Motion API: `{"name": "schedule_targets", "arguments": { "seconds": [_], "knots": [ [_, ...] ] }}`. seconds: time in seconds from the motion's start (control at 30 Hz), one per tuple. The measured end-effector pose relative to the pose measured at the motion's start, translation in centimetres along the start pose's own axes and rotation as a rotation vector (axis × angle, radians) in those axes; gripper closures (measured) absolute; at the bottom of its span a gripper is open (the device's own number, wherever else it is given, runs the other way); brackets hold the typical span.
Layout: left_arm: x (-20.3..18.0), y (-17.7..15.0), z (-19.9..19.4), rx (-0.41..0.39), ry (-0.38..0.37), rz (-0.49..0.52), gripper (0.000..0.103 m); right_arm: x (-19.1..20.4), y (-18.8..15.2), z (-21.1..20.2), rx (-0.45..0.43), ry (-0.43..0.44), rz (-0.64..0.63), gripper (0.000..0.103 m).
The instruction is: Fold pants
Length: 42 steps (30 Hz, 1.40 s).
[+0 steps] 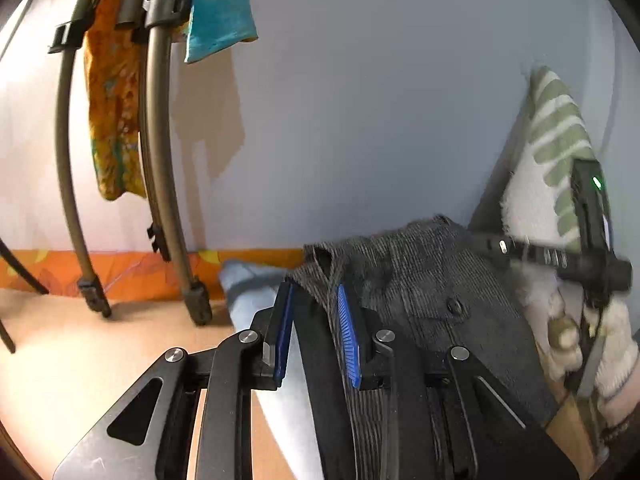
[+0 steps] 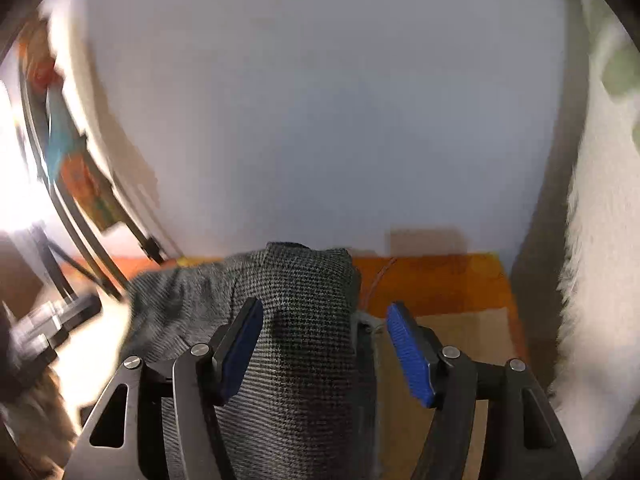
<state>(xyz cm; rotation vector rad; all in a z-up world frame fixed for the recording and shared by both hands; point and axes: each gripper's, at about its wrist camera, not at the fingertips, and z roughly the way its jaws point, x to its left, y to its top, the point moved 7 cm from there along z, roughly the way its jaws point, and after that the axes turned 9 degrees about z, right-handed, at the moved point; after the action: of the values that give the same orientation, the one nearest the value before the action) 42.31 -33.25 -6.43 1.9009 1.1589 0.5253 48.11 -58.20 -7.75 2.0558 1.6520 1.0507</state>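
The left gripper (image 1: 314, 330) has its blue pads nearly together, pinching a corner of the grey checked pants (image 1: 404, 280), with the fabric edge running up between them. The right gripper (image 2: 324, 350) stands spread: the cloth bulges up between its fingers and lies against the left pad, while the right pad is clear of it, so this side has no hold. The pants are bunched in a heap on the light wooden floor (image 1: 120, 340), close to the pale wall (image 1: 360, 100) and its orange skirting strip (image 2: 440, 280); a button shows on the heap in the left view. A light blue cloth (image 1: 248, 288) lies just beside the left fingers, and a drying rack (image 1: 160, 160) with orange and teal garments stands further left. On the right a white shaggy textile with green stripes (image 1: 548, 128) hangs near. Judging from this, the step in hand is laying the garment down to flatten it (the heap is far from flat). To do it well, the left grip should stay firm on its corner while the right takes a matching corner, not the middle of the bulge, and both draw apart until the cloth lies smooth, keeping clear of the blue cloth.
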Motion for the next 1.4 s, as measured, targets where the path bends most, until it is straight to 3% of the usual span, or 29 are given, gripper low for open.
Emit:
{"name": "schedule_targets", "arguments": {
  "seconds": [0.13,0.2,0.23,0.27,0.4,0.43,0.5,0.57,0.6,0.8,1.03,1.2,1.4],
  "knots": [
    [-0.9,-1.7,-2.7,0.012,-0.026,0.041,0.081,-0.4,-0.1,1.1,0.076,0.085,0.099,0.036],
    [-0.7,-2.1,-4.0,0.013,-0.032,0.058,0.081,-0.5,-0.5,2.1,0.109,0.067,0.112,0.037],
    [-0.7,-2.4,-4.6,0.016,-0.031,0.072,0.081,-0.2,-0.5,2.7,0.111,0.065,0.106,0.050],
    [-0.7,-2.6,-4.9,0.018,-0.028,0.084,0.081,0.4,-0.5,3.0,0.108,0.069,0.087,0.063],
    [-0.1,-3.5,-6.6,0.019,-0.001,0.126,0.081,3.3,-0.5,2.8,0.002,-0.010,-0.120,0.069],
    [0.2,-3.7,-6.7,0.022,0.004,0.125,0.081,3.1,-0.6,3.1,0.010,-0.045,-0.133,0.069],
    [0.6,-3.9,-7.0,0.028,0.006,0.117,0.081,2.2,-0.8,4.0,0.033,-0.106,-0.118,0.062],
    [0.9,-4.2,-7.5,0.032,0.004,0.108,0.081,1.3,-0.7,3.5,0.021,-0.155,-0.083,0.036],
    [0.8,-4.3,-7.9,0.036,0.001,0.105,0.081,1.1,-0.6,3.2,0.014,-0.166,-0.069,0.032],
    [1.0,-4.8,-10.4,0.046,-0.033,0.078,0.078,-0.1,-1.5,-2.4,-0.038,-0.181,-0.017,0.031],
    [0.1,-4.9,-15.0,0.020,-0.063,0.098,0.047,1.7,-5.5,-10.1,-0.087,-0.146,0.017,0.027],
    [-0.9,-6.0,-18.2,0.019,-0.099,0.106,0.039,4.2,-9.3,-15.3,-0.126,-0.127,0.030,0.024],
    [-1.3,-7.6,-21.2,0.014,-0.118,0.117,0.039,5.6,-14.4,-19.9,-0.146,-0.109,0.106,0.024]
  ]
}}
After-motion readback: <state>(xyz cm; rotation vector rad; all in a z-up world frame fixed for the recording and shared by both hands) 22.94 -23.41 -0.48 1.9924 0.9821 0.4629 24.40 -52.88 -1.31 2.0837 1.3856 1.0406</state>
